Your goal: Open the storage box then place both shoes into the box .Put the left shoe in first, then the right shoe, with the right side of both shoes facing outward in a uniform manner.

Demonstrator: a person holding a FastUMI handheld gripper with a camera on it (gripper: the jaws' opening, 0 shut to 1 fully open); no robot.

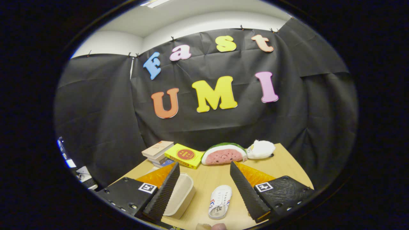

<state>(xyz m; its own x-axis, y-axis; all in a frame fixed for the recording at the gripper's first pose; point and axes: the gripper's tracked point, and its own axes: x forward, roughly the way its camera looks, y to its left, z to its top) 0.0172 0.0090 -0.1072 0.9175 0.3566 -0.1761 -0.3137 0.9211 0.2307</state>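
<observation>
White shoe (219, 202) between the open hand-held gripper's (203, 169) fingers.

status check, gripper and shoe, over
Hand-held gripper open, holding nothing. White shoe on the table between the fingers. Beige box against the left finger. Nothing blocking the shoe.

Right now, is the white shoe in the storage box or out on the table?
Out. The white shoe lies on the table, between the open gripper fingers, beside the storage box.

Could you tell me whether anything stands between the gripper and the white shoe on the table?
Nothing visible does: the white shoe lies on bare table between the open gripper fingers, with the beige box off beside one finger.
</observation>
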